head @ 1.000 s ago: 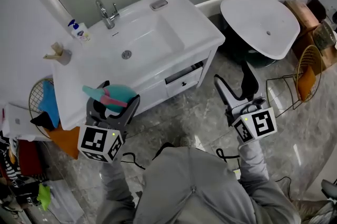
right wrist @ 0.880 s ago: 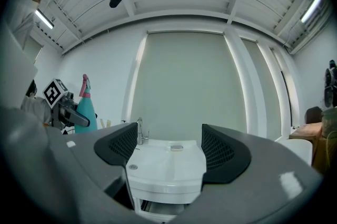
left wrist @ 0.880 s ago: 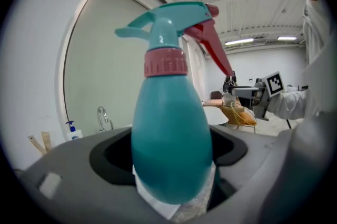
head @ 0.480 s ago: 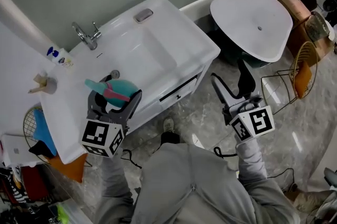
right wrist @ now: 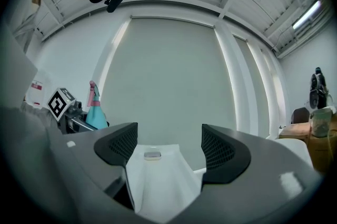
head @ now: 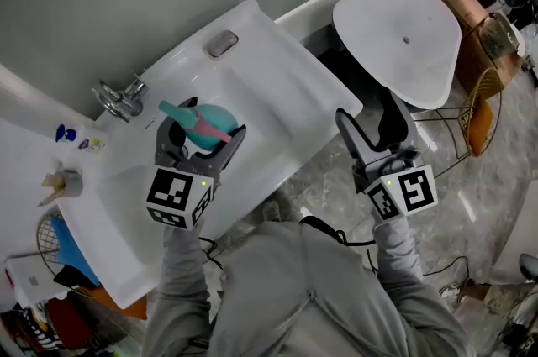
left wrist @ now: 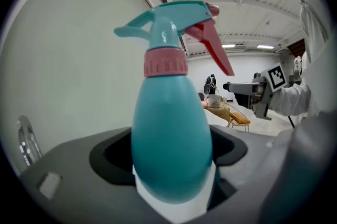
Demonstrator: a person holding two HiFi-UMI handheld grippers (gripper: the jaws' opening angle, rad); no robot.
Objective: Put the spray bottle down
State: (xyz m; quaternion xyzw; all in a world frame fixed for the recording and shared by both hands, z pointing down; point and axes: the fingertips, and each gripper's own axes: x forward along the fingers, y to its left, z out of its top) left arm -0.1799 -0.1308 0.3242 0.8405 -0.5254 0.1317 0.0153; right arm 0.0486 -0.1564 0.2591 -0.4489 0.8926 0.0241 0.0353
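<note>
My left gripper [head: 202,144] is clamped on the teal plastic spray bottle with the pink collar and trigger [left wrist: 171,144]; both jaws press the rounded belly low down, and the bottle stands upright along them; in the head view its nozzle points to ten o'clock and its trigger to four. A second ago I held it off the near left edge of the white ceramic washbasin [head: 277,86]; half a second ago it was beside the drain; now it hangs over the bowl, with the chrome tap [head: 118,99] near at nine o'clock. Whether its base touches the basin I cannot tell. My right gripper [right wrist: 169,146] has its jaws wide apart with nothing between them; only the far basin top shows through the gap. It stays at three o'clock of the left one, over the grey marbled floor [head: 471,204] off the basin's front corner, much as before.
</note>
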